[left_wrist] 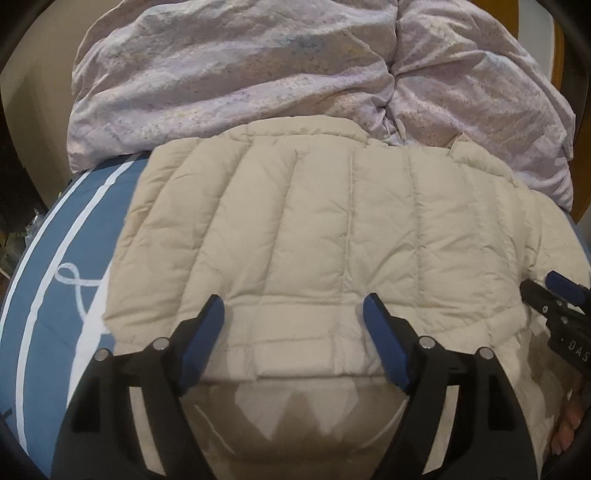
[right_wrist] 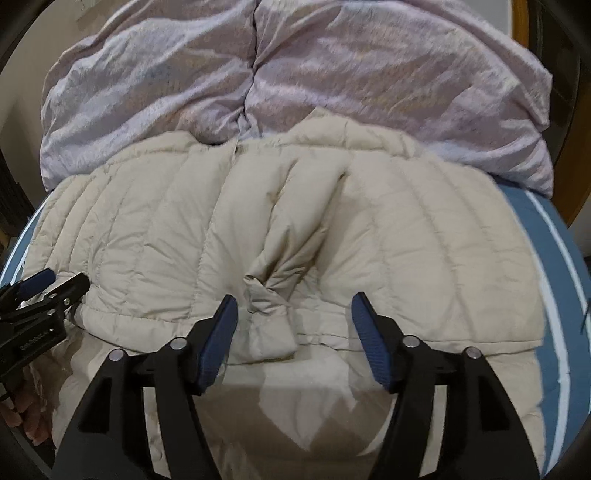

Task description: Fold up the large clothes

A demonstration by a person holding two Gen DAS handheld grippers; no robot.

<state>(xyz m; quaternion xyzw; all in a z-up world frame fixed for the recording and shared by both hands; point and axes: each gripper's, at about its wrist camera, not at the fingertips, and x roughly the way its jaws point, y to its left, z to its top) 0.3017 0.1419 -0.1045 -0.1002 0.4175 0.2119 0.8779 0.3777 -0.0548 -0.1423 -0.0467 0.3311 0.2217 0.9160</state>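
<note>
A beige quilted puffer jacket (left_wrist: 314,229) lies spread on the bed, its near hem folded over. It also shows in the right wrist view (right_wrist: 295,229), where a sleeve (right_wrist: 291,236) lies across its middle, cuff toward me. My left gripper (left_wrist: 293,306) is open and empty just above the near fold. My right gripper (right_wrist: 293,304) is open and empty, its fingers either side of the sleeve cuff (right_wrist: 267,321). Each gripper shows at the edge of the other's view: the right one (left_wrist: 557,295) and the left one (right_wrist: 48,288).
A crumpled lilac duvet (left_wrist: 277,74) is heaped behind the jacket, also in the right wrist view (right_wrist: 295,74). The blue bedsheet with white stripes (left_wrist: 55,266) shows at the left, and at the right in the right wrist view (right_wrist: 554,258). Wooden furniture (left_wrist: 539,22) stands behind.
</note>
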